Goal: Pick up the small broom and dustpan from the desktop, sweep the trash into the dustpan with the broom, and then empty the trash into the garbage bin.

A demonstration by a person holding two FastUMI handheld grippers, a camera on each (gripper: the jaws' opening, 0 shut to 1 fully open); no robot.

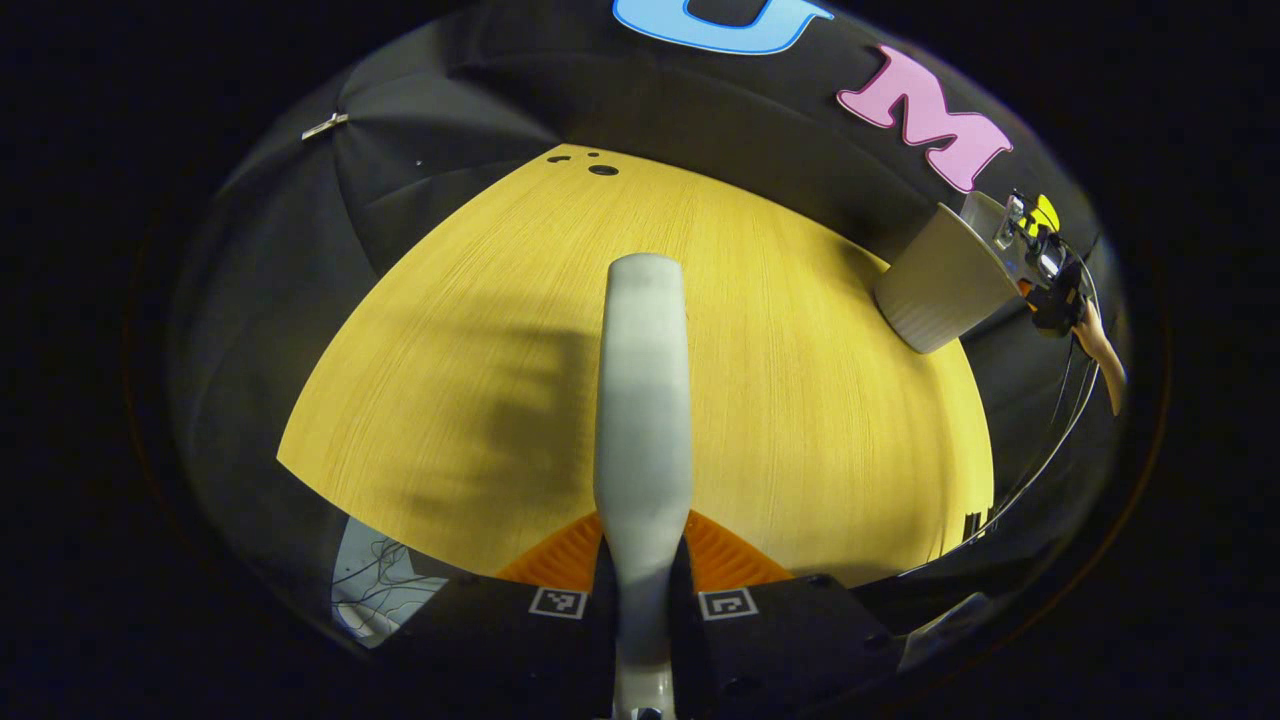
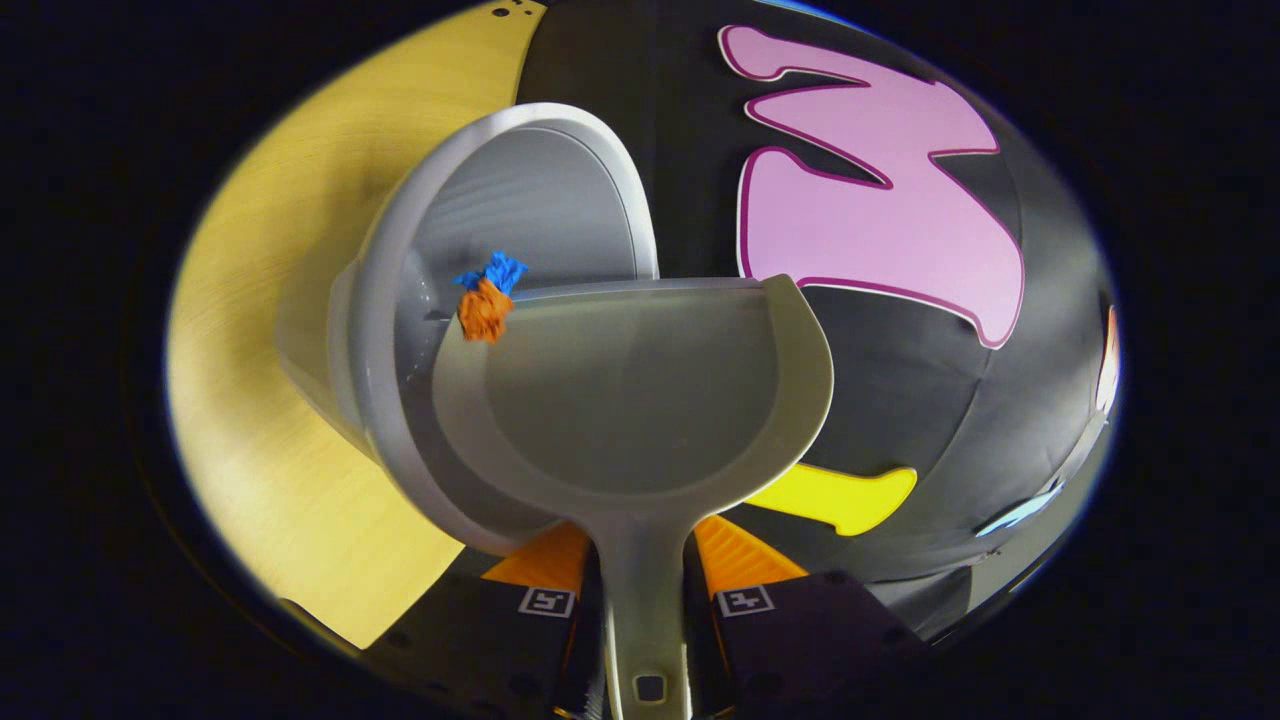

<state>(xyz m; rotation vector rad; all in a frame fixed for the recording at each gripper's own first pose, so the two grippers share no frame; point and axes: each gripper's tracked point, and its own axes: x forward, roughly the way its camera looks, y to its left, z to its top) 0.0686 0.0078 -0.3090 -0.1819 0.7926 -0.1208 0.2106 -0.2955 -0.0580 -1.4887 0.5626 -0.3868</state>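
In the left gripper view, my left gripper [image 1: 645, 540] is shut on the pale grey broom [image 1: 645, 400], whose rounded end points forward over the yellow wooden desktop [image 1: 800, 400]. Its bristles are out of sight. The grey garbage bin [image 1: 940, 290] stands at the table's right edge, with the right gripper [image 1: 1040, 265] and a hand [image 1: 1100, 350] above its rim. In the right gripper view, my right gripper [image 2: 640, 545] is shut on the handle of the grey dustpan [image 2: 640, 400], which is tilted over the bin's [image 2: 520, 200] open mouth. Orange and blue crumpled trash [image 2: 487, 295] sits at the pan's front left corner.
Small dark holes [image 1: 603, 170] mark the table's far edge. Thin cables [image 1: 1050, 440] hang by the right side of the table below the hand. The black cloth wall closes in behind the bin. Past the near left table edge a pale floor patch with wires [image 1: 370, 580] shows.
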